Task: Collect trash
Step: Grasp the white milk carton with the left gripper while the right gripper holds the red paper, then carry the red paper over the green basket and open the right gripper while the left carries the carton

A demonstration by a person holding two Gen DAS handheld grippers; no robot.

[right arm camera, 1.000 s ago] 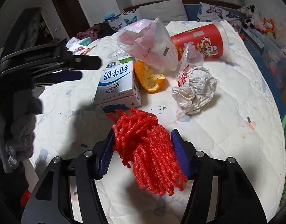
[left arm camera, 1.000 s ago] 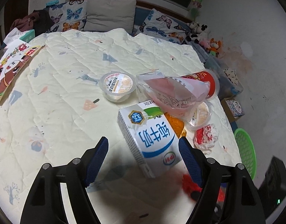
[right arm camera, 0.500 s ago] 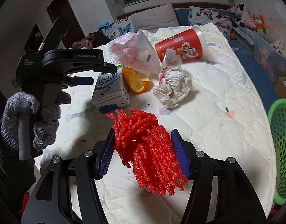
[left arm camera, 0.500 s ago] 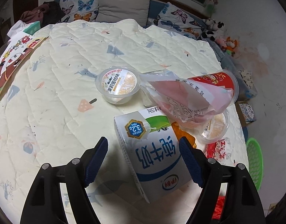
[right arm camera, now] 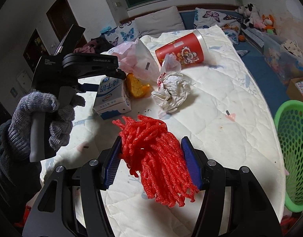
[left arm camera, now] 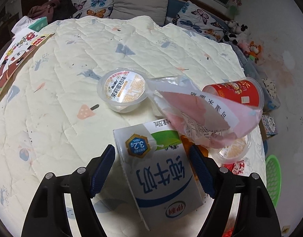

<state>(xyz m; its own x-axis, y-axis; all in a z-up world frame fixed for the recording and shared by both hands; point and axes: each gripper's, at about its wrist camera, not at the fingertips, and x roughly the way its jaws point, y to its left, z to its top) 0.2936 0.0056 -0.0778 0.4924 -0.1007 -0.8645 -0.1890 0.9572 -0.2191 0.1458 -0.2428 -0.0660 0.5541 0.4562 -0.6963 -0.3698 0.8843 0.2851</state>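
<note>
My left gripper (left arm camera: 152,169) is open, its jaws on either side of a white and blue milk carton (left arm camera: 161,177) that lies on the quilted bed; whether the pads touch it I cannot tell. The carton (right arm camera: 111,94) and left gripper (right arm camera: 104,79) also show in the right wrist view. My right gripper (right arm camera: 151,156) is shut on a red foam net (right arm camera: 157,158) and holds it above the bed. Other trash lies beyond: a pink plastic bag (left arm camera: 202,114), a red cup (right arm camera: 181,51), an orange peel (right arm camera: 137,87), crumpled paper (right arm camera: 171,92) and a lidded clear cup (left arm camera: 122,89).
A green mesh basket (right arm camera: 291,146) stands on the floor right of the bed; it also shows in the left wrist view (left arm camera: 273,177). A second clear cup (left arm camera: 235,150) lies by the bag. Pillows (left arm camera: 139,4) and plush toys (left arm camera: 242,37) line the far side.
My left gripper has moved forward so the milk carton now sits between its open jaws. My right gripper has kept hold of the red net and pulled back and up from the trash pile.
</note>
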